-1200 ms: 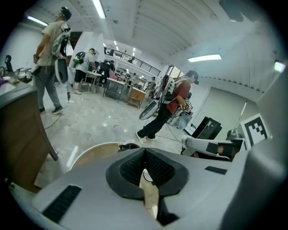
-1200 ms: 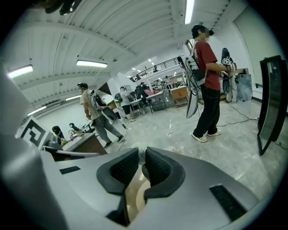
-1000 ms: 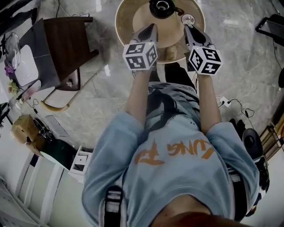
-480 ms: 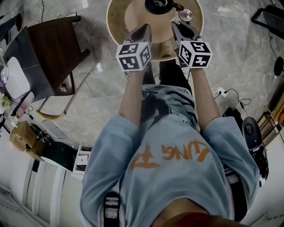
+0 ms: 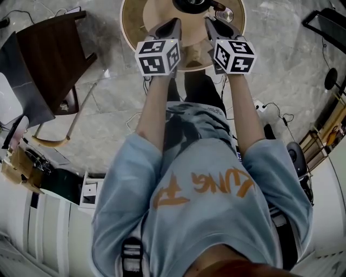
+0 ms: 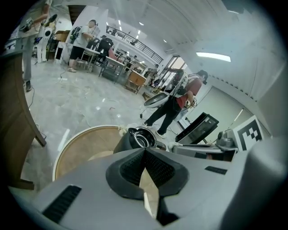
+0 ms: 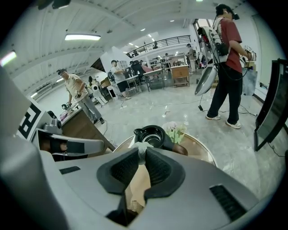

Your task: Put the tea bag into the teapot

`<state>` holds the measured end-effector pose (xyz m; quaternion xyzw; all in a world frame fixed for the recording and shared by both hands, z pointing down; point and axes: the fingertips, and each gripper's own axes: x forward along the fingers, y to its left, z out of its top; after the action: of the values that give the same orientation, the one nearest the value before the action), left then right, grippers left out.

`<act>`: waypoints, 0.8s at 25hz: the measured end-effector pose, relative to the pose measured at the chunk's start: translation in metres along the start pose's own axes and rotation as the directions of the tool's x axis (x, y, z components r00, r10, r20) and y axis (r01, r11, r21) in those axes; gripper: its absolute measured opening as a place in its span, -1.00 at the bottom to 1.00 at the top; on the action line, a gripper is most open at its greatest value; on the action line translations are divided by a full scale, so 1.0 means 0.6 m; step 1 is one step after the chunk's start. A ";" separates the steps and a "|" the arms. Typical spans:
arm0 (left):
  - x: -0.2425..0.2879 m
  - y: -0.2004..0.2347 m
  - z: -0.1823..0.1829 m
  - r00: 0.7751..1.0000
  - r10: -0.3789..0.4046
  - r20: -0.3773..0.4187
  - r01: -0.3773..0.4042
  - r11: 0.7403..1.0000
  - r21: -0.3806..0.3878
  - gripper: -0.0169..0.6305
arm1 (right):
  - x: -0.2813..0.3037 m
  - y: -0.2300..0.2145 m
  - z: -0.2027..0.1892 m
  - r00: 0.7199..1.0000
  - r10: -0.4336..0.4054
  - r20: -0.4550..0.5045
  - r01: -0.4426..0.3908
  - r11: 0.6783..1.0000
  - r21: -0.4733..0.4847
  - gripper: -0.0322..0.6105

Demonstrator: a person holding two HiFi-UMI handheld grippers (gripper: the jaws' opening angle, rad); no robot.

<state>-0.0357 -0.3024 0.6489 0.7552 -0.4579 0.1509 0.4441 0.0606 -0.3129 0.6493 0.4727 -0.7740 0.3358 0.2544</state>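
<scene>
A black teapot (image 5: 190, 4) with no lid on stands on a round wooden table (image 5: 132, 21) at the top edge of the head view. In the right gripper view the teapot (image 7: 153, 134) lies just beyond the jaws. My right gripper (image 7: 140, 150) is shut on a whitish tea bag (image 7: 140, 146) pinched at its tips, close in front of the pot's mouth. In the left gripper view my left gripper (image 6: 144, 152) is shut with nothing in it, and the teapot (image 6: 137, 139) sits just past its tips. Both grippers, left gripper (image 5: 172, 24) and right gripper (image 5: 208, 22), reach over the table's near edge.
A small round metal piece (image 5: 227, 13) lies right of the teapot, and a small bunch of flowers (image 7: 176, 131) stands beside it. A dark wooden chair (image 5: 48, 59) is at the left. Cables (image 5: 273, 111) lie on the marble floor. People (image 7: 227, 63) stand beyond the table.
The table and teapot have slid toward the top of the head view. Both grippers have gone forward over the table, the right one closing in leftward on the teapot.
</scene>
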 end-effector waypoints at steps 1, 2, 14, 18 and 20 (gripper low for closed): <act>0.005 0.003 0.002 1.000 0.000 -0.005 0.000 1.000 -0.001 -0.87 | 0.007 -0.004 0.005 1.000 -0.002 0.000 0.002 1.000 0.001 -0.71; 0.009 0.006 0.003 1.000 0.000 -0.012 0.000 1.000 -0.002 -0.87 | 0.014 -0.007 0.009 1.000 -0.005 -0.001 0.005 1.000 0.004 -0.71; 0.047 0.049 0.056 0.999 0.010 -0.042 -0.010 1.000 0.006 -0.87 | 0.120 -0.023 0.042 0.996 -0.013 -0.088 0.007 0.998 -0.065 -0.70; 0.048 0.061 0.062 0.999 0.014 -0.043 -0.014 1.000 -0.001 -0.87 | 0.142 -0.029 0.035 0.991 -0.030 -0.130 0.019 0.996 -0.091 -0.70; 0.046 0.069 0.061 0.999 0.018 -0.047 -0.019 1.000 -0.008 -0.87 | 0.150 -0.032 0.030 0.988 -0.034 -0.147 0.020 0.995 -0.094 -0.70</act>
<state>-0.0616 -0.3552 0.6679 0.7453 -0.4550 0.1708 0.4564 0.0383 -0.3834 0.7066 0.4446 -0.7610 0.3307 0.3375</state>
